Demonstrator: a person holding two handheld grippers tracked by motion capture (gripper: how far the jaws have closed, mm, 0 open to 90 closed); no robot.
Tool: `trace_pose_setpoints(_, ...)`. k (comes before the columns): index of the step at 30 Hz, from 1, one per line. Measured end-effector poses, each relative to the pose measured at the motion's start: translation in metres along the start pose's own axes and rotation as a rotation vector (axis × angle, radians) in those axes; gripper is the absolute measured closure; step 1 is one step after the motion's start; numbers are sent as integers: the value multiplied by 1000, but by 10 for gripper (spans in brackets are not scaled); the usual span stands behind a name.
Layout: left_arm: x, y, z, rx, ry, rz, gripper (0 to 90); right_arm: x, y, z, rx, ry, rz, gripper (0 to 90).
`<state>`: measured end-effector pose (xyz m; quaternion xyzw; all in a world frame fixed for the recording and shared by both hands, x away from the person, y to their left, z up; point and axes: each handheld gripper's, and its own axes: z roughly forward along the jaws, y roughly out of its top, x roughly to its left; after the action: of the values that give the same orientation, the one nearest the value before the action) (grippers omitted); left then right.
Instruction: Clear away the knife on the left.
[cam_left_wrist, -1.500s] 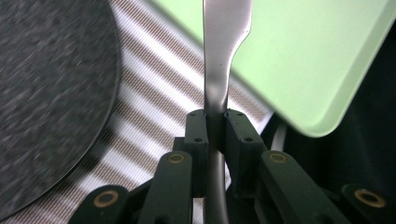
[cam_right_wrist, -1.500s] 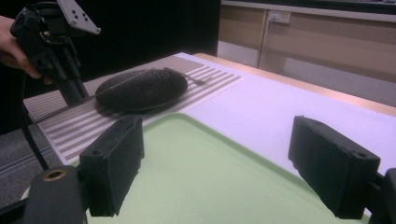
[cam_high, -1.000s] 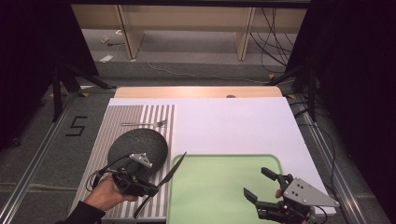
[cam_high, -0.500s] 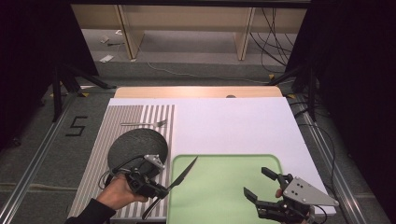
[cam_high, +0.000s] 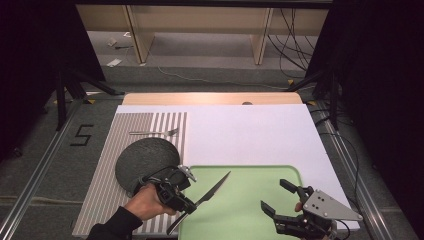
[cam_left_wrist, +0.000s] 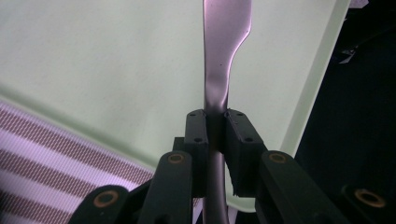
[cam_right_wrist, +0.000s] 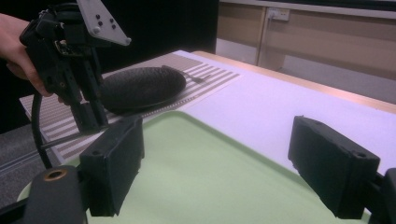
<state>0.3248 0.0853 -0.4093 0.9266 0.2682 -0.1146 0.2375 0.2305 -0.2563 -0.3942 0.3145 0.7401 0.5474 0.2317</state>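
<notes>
- My left gripper (cam_high: 186, 202) has its jaws closed on the handle of a table knife (cam_high: 212, 189); in the left gripper view the two pads pinch the knife (cam_left_wrist: 219, 93) just below where the blade widens.
- The knife is held clear of the surface, with its blade pointing up and to the right over the near-left corner of the green tray (cam_high: 250, 200) and its handle end sticking out toward the near table edge.
- My left hand (cam_high: 145, 204) sits over the near part of the striped placemat (cam_high: 107, 185).
- My right gripper (cam_high: 275, 197) hovers over the near-right part of the green tray; its jaws stand wide apart with nothing between them, as the right gripper view shows across the bare tray (cam_right_wrist: 210, 177).
- A dark round plate (cam_high: 145, 159) lies on the striped placemat, just behind my left gripper; from the right gripper view the plate (cam_right_wrist: 140, 86) sits right behind that gripper (cam_right_wrist: 88, 112).
- A fork (cam_high: 155, 132) lies on the far part of the placemat, well apart from both grippers.
- A white sheet (cam_high: 250, 135) covers the table to the right of the placemat and beyond the tray.
- Between the knife blade and my right gripper there is open tray surface.
</notes>
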Motion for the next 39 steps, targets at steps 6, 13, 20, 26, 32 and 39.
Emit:
trace_pose_setpoints(6, -4, 11, 8, 24, -24, 10, 795, 0, 0, 0, -1, 0, 0, 192)
trace_pose_setpoints(13, 1, 19, 20, 51, -40, -20, 795, 0, 0, 0, 2, 3, 2, 192)
trace_pose_setpoints(20, 5, 23, 30, 72, -74, -48, 795, 0, 0, 0, -1, 4, 1, 192)
trace_pose_setpoints(26, 12, 25, 37, 88, -72, -73, 795, -1, 0, -1, 0, 4, 2, 192)
trace_pose_setpoints(32, 12, 28, 45, 120, -77, -93, 795, 0, 0, 0, 0, 4, 2, 193)
trace_pose_setpoints(39, 12, 32, 56, 151, -65, -115, 795, 0, 0, 0, -2, 5, 1, 193)
